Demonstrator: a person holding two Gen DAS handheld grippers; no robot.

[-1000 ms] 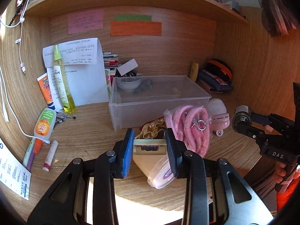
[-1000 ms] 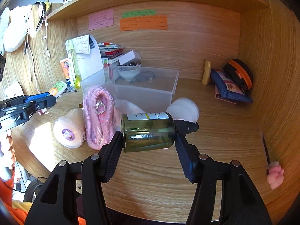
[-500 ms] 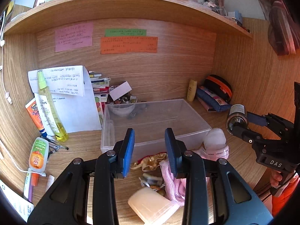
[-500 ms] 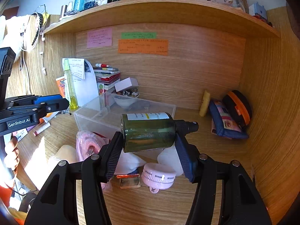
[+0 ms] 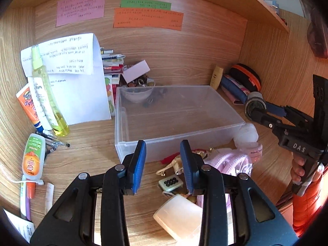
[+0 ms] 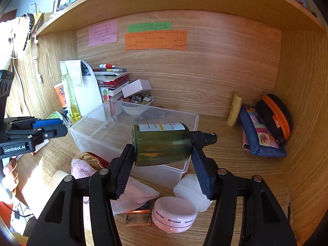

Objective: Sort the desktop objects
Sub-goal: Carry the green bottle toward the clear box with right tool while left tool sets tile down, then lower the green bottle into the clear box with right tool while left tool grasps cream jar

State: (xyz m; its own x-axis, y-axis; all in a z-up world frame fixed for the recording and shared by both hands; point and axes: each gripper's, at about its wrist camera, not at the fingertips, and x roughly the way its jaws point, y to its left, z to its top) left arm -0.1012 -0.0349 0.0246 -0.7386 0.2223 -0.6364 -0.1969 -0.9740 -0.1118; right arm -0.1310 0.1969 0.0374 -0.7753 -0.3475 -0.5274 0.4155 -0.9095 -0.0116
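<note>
My right gripper (image 6: 163,157) is shut on a dark green spray bottle (image 6: 162,144), held sideways above the near right edge of the clear plastic bin (image 6: 143,121). It also shows in the left wrist view (image 5: 255,105) at the bin's right side. My left gripper (image 5: 163,162) is open and empty, raised in front of the bin (image 5: 178,114). Below it lie a small green tile with black dots (image 5: 170,182), a cream cup on its side (image 5: 180,217), a pink rope (image 5: 227,162) and a gold trinket (image 5: 176,164).
A pink round jar (image 6: 174,214) and a white jar (image 6: 191,191) lie in front of the bin. A yellow spray bottle (image 5: 48,96), tubes and pens stand at the left. Pouches (image 6: 264,127) lean at the right wall. A bowl of trinkets (image 6: 136,107) sits behind the bin.
My left gripper let go of the small tile, rose and moved back; the cup and tile now lie on the desk. My right gripper carried the green bottle up toward the bin.
</note>
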